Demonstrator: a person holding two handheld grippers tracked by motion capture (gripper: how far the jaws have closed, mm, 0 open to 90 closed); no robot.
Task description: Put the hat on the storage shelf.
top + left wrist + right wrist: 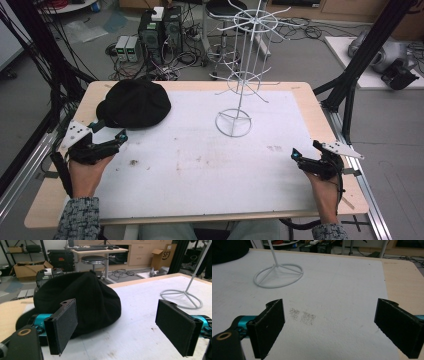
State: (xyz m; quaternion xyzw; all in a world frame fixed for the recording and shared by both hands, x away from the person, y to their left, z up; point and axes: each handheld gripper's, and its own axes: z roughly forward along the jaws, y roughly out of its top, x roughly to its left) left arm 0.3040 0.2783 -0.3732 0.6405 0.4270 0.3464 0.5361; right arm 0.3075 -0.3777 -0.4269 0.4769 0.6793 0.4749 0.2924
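Lying slumped, black cap (134,103), far-left corner

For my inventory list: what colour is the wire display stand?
White; the tall wire display stand shows best in the high view.

The black hat (85,300) just beyond the left gripper's (123,322) jaws looks like soft, matt cloth with a fleecy nap. The pads (67,323) on those jaws are black, matt and finely grained, like foam or felt, on smooth teal metal-looking mounts. Under both pairs of jaws lies a white mat (342,290), matt and slightly rough, stained in spots. Past the right gripper's (329,327) jaws stands a rack (277,275) of thin wire, painted smooth white. The table (320,120) edge looks like pale, smooth wood.
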